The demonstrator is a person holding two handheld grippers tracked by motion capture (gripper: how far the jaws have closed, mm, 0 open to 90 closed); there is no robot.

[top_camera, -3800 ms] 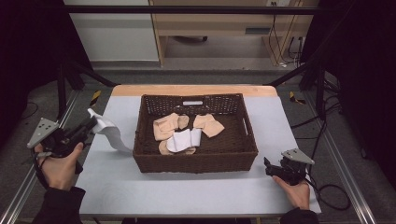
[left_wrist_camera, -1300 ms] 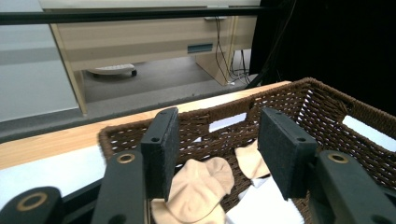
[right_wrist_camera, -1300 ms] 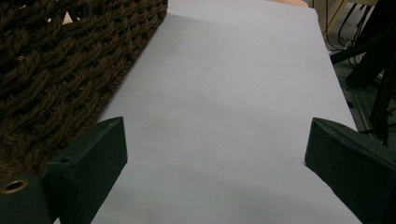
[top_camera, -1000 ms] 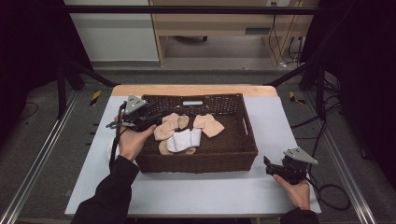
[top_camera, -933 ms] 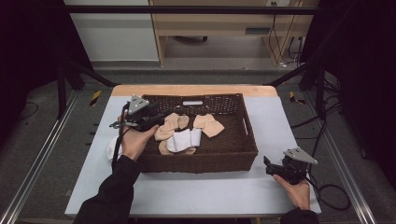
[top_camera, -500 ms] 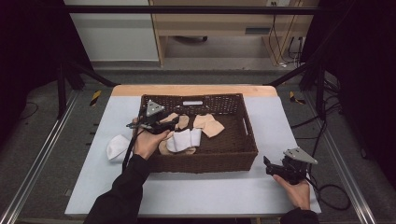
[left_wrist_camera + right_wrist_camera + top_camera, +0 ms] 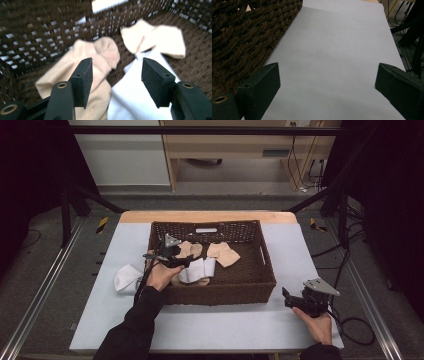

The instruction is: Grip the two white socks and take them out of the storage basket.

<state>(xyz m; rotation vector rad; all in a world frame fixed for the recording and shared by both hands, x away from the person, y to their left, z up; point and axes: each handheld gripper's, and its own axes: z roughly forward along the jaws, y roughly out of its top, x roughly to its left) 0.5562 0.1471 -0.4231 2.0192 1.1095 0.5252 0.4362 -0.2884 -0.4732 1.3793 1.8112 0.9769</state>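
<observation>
Left gripper (image 7: 113, 80) hangs inside the basket (image 7: 265, 270), jaws just spreading wide, over beige sock (image 7: 82, 67) and white sock (image 7: 135, 95), pinching nothing; right gripper (image 7: 327, 92) rests spread on the surface (image 7: 342, 50)

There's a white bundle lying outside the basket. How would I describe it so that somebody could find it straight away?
Start at the dark brown wicker basket in the middle of the pale table. Just beyond its left wall, beside the person's reaching left forearm, a small white sock lies crumpled on the tabletop. Unlike the beige and white socks in the basket, it is the one sock on the bare table.
</observation>
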